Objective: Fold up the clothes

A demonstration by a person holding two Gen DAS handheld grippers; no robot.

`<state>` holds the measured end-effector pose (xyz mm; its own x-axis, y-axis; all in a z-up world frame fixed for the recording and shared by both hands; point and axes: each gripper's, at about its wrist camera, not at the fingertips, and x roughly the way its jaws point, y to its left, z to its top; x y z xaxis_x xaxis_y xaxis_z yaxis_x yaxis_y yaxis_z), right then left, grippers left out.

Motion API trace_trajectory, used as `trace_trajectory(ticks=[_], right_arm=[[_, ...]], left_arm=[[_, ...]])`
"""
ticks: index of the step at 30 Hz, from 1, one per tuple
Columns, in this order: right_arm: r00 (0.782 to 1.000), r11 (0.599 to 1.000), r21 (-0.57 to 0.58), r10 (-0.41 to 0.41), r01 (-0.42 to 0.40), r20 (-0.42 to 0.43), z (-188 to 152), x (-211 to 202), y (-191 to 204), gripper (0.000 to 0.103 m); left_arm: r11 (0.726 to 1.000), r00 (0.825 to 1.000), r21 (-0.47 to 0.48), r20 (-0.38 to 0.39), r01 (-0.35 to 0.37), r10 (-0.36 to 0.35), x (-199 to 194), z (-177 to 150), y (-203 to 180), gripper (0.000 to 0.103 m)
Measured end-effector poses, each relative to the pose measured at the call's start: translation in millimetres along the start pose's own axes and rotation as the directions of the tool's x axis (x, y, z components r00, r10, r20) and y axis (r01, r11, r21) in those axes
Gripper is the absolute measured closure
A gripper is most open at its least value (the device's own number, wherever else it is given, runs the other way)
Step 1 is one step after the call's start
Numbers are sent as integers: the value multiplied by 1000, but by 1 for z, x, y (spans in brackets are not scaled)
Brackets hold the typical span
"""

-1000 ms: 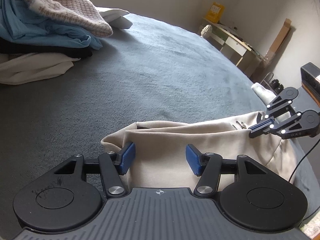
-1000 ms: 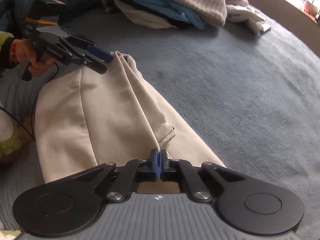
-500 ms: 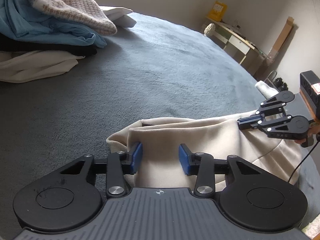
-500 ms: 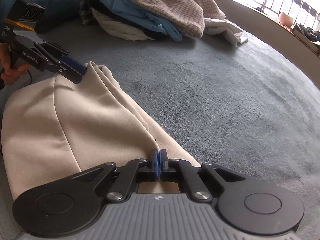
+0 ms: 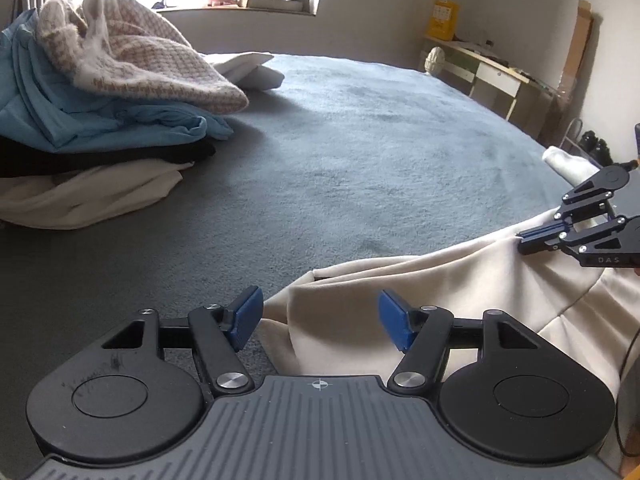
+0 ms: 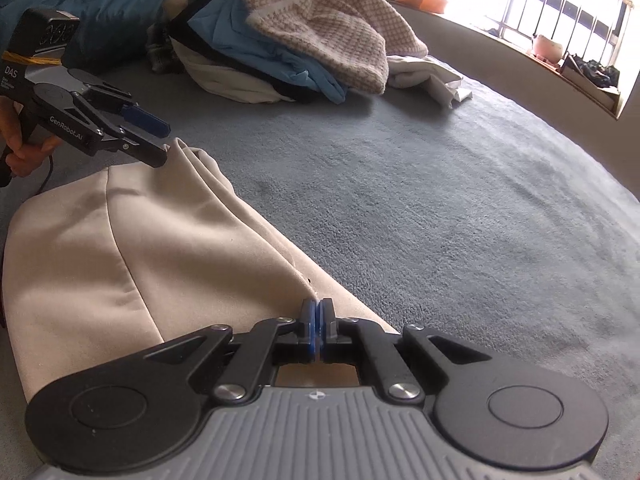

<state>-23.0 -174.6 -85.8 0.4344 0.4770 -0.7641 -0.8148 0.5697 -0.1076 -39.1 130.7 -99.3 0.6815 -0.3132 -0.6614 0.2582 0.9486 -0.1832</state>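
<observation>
Since a second ago: left hand-held gripper (image 5: 320, 320) jaws just been opening, now wide, beige garment (image 5: 440, 292) corner between the pads but not pinched. Seen from the right wrist, same left hand-held gripper (image 6: 154, 140) parted at the garment's far corner, lower finger touching or just beside the cloth; cannot tell which. Right hand-held gripper (image 6: 317, 332) pinched tight on the near edge of the beige garment (image 6: 160, 248), unchanged.

Progress, as a judgement: early. Garment lying on the grey bed (image 5: 360, 152), doubled lengthwise with a ridge of folds along its bed-side edge, not yet a neat packet. Left corner apparently just released or about to be regripped; at least one more fold left, plus smoothing.

Left to right around: pile of unfolded clothes (image 5: 100, 120) at far left of the bed, houndstooth knit (image 5: 140, 64) on top of blue, black and white pieces, white cloth (image 5: 248, 68) beside it; all still to fold. Windowsill clutter behind. Desk (image 5: 492, 76) by the far wall, off the bed.

Obstacles: none on the open bed stretch between pile and garment; cable trailing by the right edge near the garment.
</observation>
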Motion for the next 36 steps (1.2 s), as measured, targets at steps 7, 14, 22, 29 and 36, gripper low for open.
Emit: trace_trajectory(ticks=[7,14,22,29,36], right_arm=[[999,1000,-7,-29,29,13,-3,1,6,102],[995,997,3,-77,77,58,-1,-12,11,102],[995,995,-1,-95,95,44,-1,10,10,102],[992,987,122,-112,105,59,-6,3,1,98],[985,924,373,-135,86,108,-13,-33,-55,96]], left_arm=[[999,999,5,16,48,-48,7,1,-2,80],[999,992,5,124,38,-39,-16,9,-7,100],[1000,999,-29,32,-8,9,11,6,2,97],[990,980,-68,152,-121,130,-13,23,3,56],[979,975,20,80,204,-205,11,39,-51,56]])
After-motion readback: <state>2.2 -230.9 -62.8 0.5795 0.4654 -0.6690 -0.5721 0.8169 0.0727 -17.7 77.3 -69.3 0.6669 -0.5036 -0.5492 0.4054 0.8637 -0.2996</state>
